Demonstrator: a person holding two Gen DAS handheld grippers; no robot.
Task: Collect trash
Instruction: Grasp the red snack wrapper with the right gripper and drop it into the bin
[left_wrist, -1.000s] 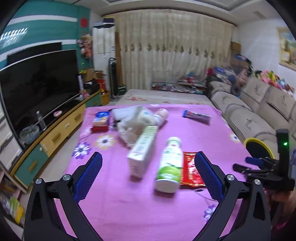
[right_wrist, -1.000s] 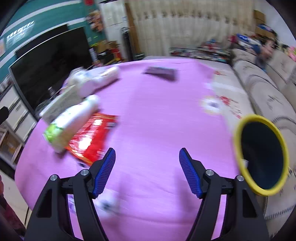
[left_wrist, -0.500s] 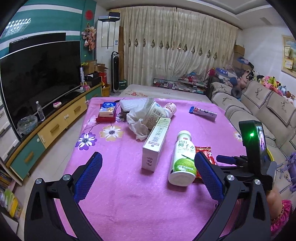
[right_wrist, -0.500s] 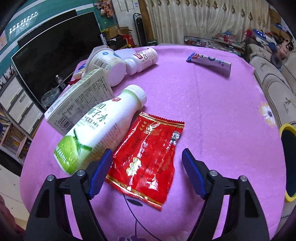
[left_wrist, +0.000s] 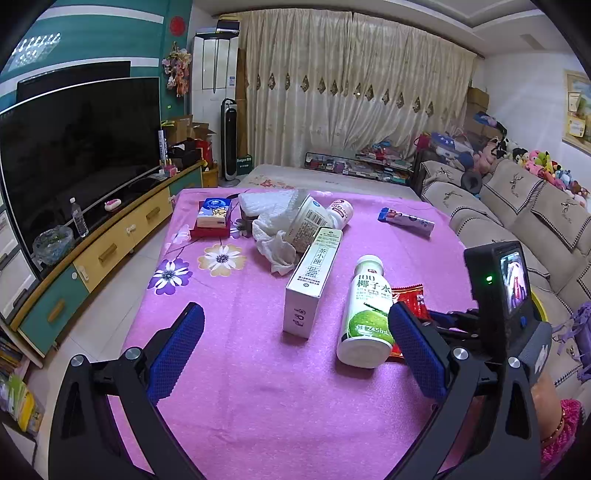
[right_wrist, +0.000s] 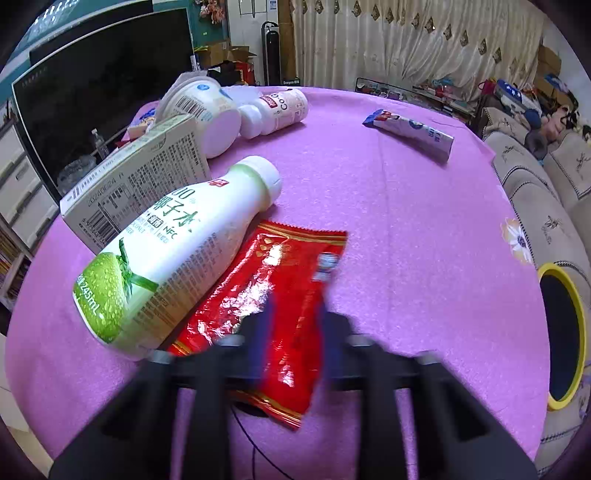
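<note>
Right tongs (right_wrist: 295, 325) had just been closing, wrapper (right_wrist: 269, 291) between them, now pinching its near end; wrapper lay flat on desk (right_wrist: 406, 221), touching bottle (right_wrist: 166, 251); judged light, crinkly, slippery, so grip an edge firmly; left tongs (left_wrist: 295, 350) released, empty.

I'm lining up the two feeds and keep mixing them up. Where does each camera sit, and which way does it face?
Left wrist: on the left gripper, jaws open, looking along the pink table toward the curtains; the right-hand rig and a wrist show at right.
Right wrist: on the right gripper, tilted down at the red wrapper, on which its blurred jaws have just been closing.
Shared: the coconut water bottle, red wrapper, tea box.
</note>
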